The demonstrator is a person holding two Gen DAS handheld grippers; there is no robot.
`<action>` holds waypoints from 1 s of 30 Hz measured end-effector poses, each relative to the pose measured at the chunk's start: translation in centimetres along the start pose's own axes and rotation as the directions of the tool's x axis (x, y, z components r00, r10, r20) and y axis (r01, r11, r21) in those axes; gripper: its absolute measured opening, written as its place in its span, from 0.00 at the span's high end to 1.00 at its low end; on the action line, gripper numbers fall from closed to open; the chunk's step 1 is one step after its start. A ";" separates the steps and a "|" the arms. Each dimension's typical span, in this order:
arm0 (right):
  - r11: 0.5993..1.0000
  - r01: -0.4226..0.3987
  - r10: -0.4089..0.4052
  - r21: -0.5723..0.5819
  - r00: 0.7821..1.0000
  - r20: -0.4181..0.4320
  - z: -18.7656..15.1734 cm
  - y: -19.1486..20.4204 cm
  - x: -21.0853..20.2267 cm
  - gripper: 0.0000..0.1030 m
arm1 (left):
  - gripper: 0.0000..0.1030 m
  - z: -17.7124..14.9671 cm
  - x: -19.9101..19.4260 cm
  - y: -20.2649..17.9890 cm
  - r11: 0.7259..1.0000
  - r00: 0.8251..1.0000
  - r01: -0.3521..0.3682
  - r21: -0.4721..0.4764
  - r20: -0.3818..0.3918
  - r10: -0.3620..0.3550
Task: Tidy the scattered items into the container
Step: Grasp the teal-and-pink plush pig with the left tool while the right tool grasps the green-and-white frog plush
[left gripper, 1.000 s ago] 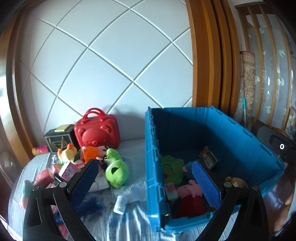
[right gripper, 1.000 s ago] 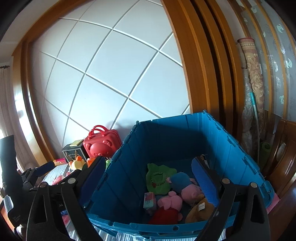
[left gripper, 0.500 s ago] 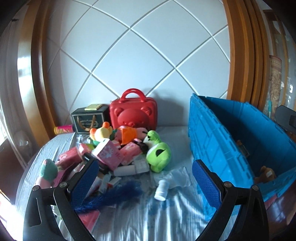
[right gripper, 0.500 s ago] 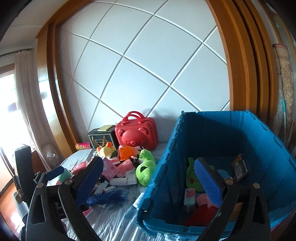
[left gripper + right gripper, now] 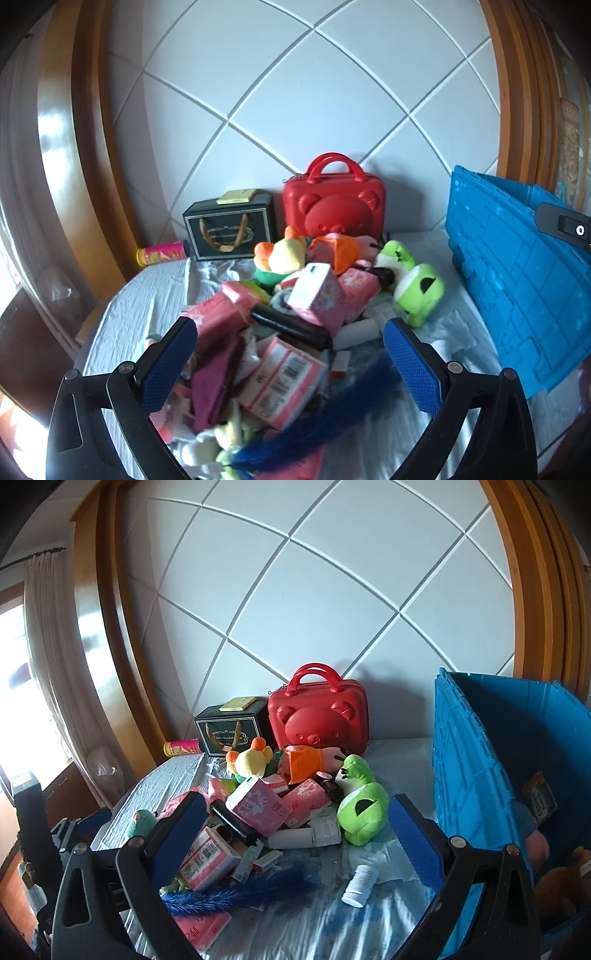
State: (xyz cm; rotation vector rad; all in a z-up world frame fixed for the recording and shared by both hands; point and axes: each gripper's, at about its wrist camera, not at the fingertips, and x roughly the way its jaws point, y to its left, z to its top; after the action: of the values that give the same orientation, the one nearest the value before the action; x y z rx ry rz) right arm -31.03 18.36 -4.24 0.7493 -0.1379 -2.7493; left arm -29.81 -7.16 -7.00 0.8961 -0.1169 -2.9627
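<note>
Your left gripper and right gripper both hang with jaws spread wide and empty above the toy pile; the blue crate stands at its right.

The red case is smooth, glossy hard plastic. Just left of it, the black box looks like matt card. In front, the frog is soft plush cloth and the duster feathery. The crate is ribbed matt plastic. Wood framing shines, varnished.
</note>
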 end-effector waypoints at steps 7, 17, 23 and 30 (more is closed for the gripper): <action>0.995 0.093 -0.089 0.035 0.990 -0.110 -1.3 0.2 6.3 0.03 | 0.01 -1.8 2.6 7.6 1.000 0.997 -0.004 -0.022 -0.074 0.003; 0.994 0.103 -0.095 0.034 0.976 -0.196 -0.5 -1.5 13.0 0.03 | 0.01 -6.9 4.6 15.0 0.988 0.972 -0.151 -0.046 -0.187 0.140; 0.995 0.102 -0.100 -0.005 0.968 -0.230 0.7 -2.0 16.4 0.03 | 0.01 -9.6 9.0 17.2 0.978 0.942 -0.205 -0.039 -0.280 0.186; 0.989 0.119 -0.141 -0.083 0.931 -0.338 1.0 -4.1 22.2 0.03 | 0.01 -12.1 15.1 19.3 0.980 0.898 -0.199 -0.028 -0.406 0.171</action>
State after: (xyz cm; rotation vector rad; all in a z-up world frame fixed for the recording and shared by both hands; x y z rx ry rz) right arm -50.81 15.64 -14.72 1.2456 0.0723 -2.6760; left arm -35.29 -28.07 -23.74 1.3753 -0.0777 -2.5302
